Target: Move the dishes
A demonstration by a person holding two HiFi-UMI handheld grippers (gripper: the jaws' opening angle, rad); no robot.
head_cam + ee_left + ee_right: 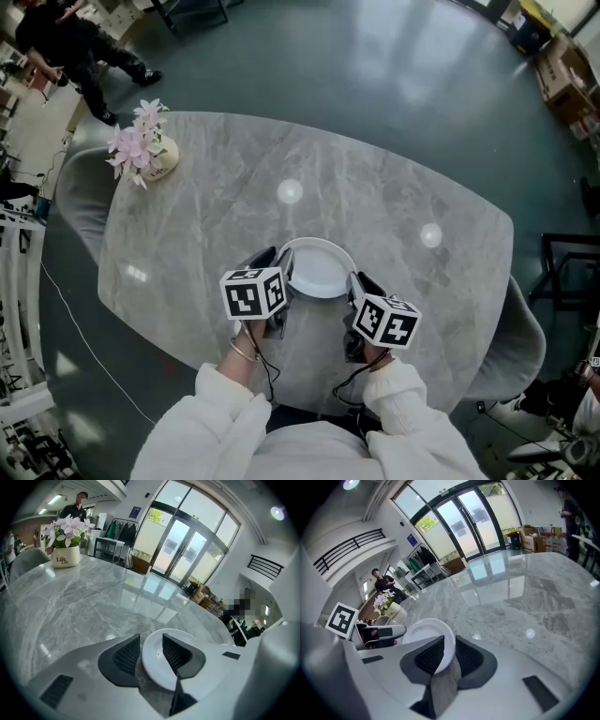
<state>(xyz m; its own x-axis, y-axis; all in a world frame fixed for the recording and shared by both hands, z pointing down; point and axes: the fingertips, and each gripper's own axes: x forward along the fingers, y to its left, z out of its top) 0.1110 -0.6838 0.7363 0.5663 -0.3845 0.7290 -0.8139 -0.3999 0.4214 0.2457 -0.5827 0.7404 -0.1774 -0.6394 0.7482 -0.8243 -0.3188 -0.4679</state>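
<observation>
In the head view a white plate [319, 272] lies on the near part of the marble table [394, 178], just in front of the person. The left gripper [283, 272] is at its left rim and the right gripper [359, 286] at its right rim, and a flower pot [150, 155] stands well apart at the far left corner. From above, neither grip can be judged. The left gripper view settles one: its jaws stand wide, the rim passing between the pads with the inner pad over the plate's well, and nothing looks pinched, so this side appears to have no hold. The right gripper view shows what the other two do not. There the pads sit close on either face of the rim, apparently clamped on it, with the left gripper visible across the plate. The plate looks like glazed ceramic: stiff, smooth, likely slippery against the ribbed pads, moderately heavy and liable to chip if it drops or tips. The raised rim is the only place to take it, at opposite sides so it lifts level. One clamp alone would probably let it swing.
</observation>
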